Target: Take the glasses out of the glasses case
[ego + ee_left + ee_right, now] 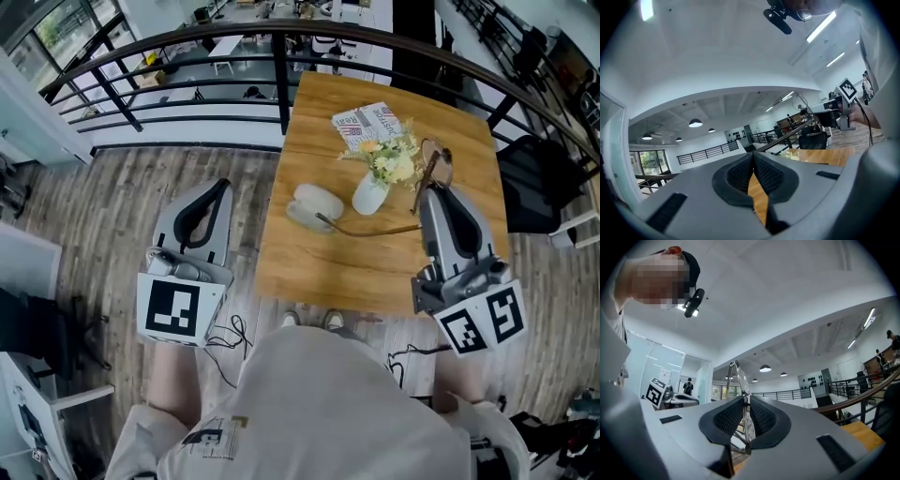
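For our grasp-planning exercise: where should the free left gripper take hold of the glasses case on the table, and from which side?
Probably pinch the glasses case across its short width near the left end, coming in from the left edge of the table. It lies low and oval, long side across the view, while the vase and a temple of the glasses crowd its right.

Table (375,272) is honey-brown woodgrain, glasses case (314,204) off-white, glasses (436,161) brown, vase (369,195) white, flowers (392,159) pale yellow. Left gripper (223,184) and right gripper (432,191) are grey with black-and-white square markers.
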{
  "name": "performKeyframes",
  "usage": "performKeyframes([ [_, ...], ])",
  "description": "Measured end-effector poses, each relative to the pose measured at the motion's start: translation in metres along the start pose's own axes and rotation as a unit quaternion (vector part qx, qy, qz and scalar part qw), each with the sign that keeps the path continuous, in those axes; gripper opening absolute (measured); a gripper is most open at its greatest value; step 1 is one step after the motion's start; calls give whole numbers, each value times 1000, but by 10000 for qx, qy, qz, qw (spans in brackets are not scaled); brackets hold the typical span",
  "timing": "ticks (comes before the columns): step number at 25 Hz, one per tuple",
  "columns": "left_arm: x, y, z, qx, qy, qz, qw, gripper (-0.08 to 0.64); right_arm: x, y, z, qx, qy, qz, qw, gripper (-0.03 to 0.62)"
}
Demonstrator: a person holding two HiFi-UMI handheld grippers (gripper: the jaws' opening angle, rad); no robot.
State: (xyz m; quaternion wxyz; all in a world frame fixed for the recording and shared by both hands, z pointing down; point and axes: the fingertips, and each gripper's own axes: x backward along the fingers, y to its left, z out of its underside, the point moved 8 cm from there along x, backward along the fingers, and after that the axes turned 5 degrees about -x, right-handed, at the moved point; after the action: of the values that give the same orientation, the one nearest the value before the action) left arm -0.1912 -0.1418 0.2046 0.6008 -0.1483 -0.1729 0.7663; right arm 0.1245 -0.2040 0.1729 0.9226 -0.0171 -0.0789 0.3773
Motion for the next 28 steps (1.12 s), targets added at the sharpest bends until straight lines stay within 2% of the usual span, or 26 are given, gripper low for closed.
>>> performKeyframes([
  [3, 10, -8, 8, 26, 127, -35, 9999, 17, 6, 1, 15, -32, 192, -15, 9998, 63],
  [8, 17, -24, 14, 387, 480, -82, 9981, 17, 12, 3, 38, 15, 548, 8, 9985, 62],
  [14, 18, -34, 38, 489, 548, -41, 9973, 17, 11, 3, 60, 219, 914, 12, 9956, 61],
  [28, 16, -35, 43, 518, 607, -33, 9968, 17, 8, 2, 63, 142, 899, -49, 9958, 61],
])
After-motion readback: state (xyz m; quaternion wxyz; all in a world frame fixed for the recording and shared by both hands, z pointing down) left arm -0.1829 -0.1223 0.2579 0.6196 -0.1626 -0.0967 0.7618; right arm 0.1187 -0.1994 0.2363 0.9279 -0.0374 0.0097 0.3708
